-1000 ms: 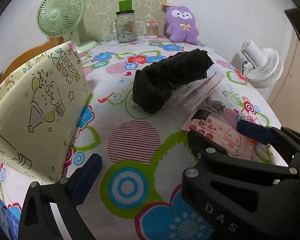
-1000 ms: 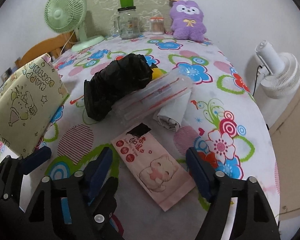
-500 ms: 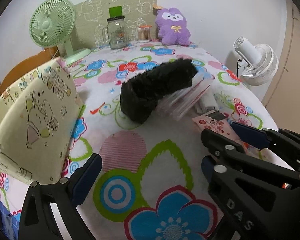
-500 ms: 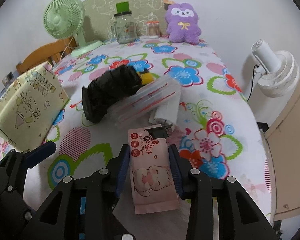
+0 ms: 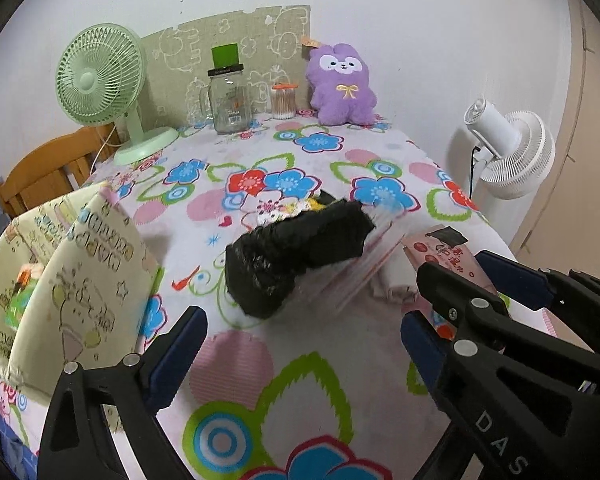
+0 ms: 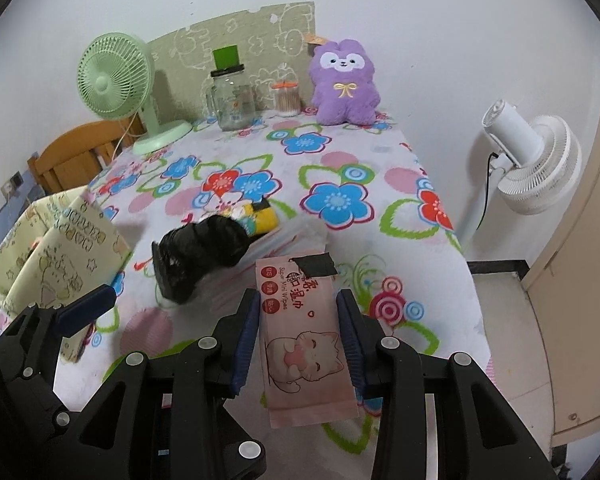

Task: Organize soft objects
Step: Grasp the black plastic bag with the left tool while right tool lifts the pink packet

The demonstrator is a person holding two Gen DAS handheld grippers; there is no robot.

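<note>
My right gripper (image 6: pixel 298 334) is shut on a pink pack of wet wipes (image 6: pixel 300 332) with a cat picture and holds it above the table's front edge. The pack also shows at the right in the left wrist view (image 5: pixel 452 264). My left gripper (image 5: pixel 304 340) is open and empty, low over the front of the table. A black crumpled bag (image 5: pixel 296 256) (image 6: pixel 200 252) lies mid-table on a clear plastic pouch (image 5: pixel 364 268), with a yellow soft item (image 6: pixel 260 216) behind it. A yellow-green fabric storage bag (image 5: pixel 72 280) (image 6: pixel 56 248) stands at the left.
A purple plush toy (image 5: pixel 342 86), a glass jar (image 5: pixel 228 100), a cotton swab tub (image 5: pixel 283 101) and a green fan (image 5: pixel 100 80) stand at the back. A white fan (image 5: pixel 508 152) stands off the table's right edge. A wooden chair (image 5: pixel 48 172) is at the left.
My right gripper closed on the wet wipes pack and lifted it off the table. Both grippers rose and pulled back from the black bag.
</note>
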